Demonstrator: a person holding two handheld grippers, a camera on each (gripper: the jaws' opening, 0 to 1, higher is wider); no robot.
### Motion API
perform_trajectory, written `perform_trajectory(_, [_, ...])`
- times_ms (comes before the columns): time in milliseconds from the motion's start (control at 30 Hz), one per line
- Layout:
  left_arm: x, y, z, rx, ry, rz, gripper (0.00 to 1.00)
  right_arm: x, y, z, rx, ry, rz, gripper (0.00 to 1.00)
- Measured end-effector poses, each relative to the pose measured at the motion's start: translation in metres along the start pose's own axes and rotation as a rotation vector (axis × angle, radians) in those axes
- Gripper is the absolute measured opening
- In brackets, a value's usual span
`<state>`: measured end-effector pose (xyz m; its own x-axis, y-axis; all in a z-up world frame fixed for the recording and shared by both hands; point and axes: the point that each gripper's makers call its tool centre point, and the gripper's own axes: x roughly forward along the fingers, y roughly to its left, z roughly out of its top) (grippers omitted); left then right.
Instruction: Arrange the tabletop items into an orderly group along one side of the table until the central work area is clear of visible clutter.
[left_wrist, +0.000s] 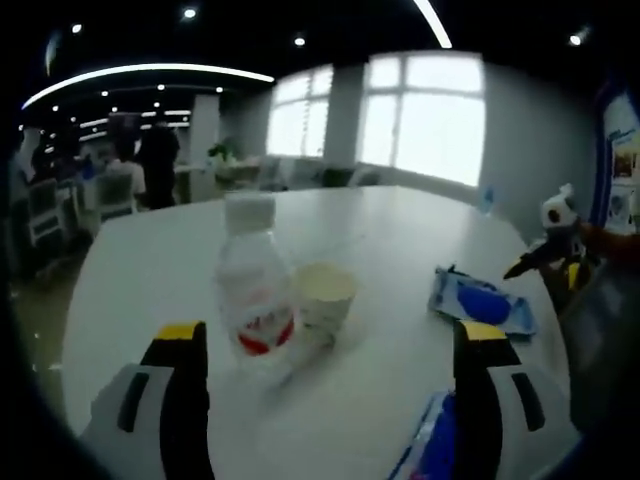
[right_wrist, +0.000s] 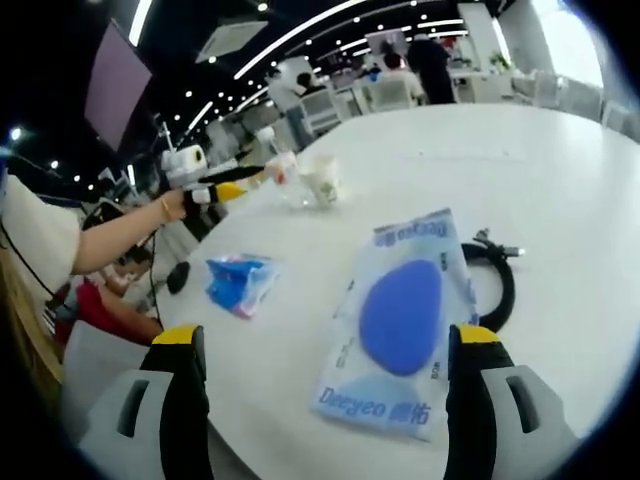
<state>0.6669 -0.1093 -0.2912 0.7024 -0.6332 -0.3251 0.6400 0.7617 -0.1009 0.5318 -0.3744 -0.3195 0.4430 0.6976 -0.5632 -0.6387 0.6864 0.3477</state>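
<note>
A clear bottle (left_wrist: 255, 290) with a white cap and red label stands on the white table (left_wrist: 400, 230), touching a paper cup (left_wrist: 325, 295) on its right. My left gripper (left_wrist: 330, 350) is open, and the bottle is just ahead of its left jaw. In the right gripper view the left gripper (right_wrist: 262, 180) reaches in from the left toward the bottle (right_wrist: 285, 168) and cup (right_wrist: 322, 180). My right gripper (right_wrist: 325, 345) hangs open over a large blue-and-white packet (right_wrist: 400, 320). A small blue packet (right_wrist: 240, 280) lies to its left.
A black cable (right_wrist: 497, 280) curls beside the large packet. A small dark object (right_wrist: 178, 275) sits at the table's edge near a person's arm (right_wrist: 120, 235). The right gripper (left_wrist: 540, 258) shows past a blue packet (left_wrist: 480, 302). Chairs and people stand beyond the far edge.
</note>
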Motion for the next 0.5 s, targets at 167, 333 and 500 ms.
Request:
perform_trajectory(167, [-0.007,-0.021,0.003,-0.007,-0.002,-0.01,0.99,-0.002,0.0,-0.002,-0.007,0.011,-0.008,1.0])
perform_trajectory(333, [-0.009,-0.045,0.002,0.007,0.01,-0.048,0.99,-0.003,-0.003,-0.004,-0.006,0.021,-0.024,1.0])
perform_trajectory(500, [-0.007,-0.063,-0.001,0.025,0.019,-0.076,0.99,-0.003,-0.004,-0.009,-0.002,0.045,-0.041,1.0])
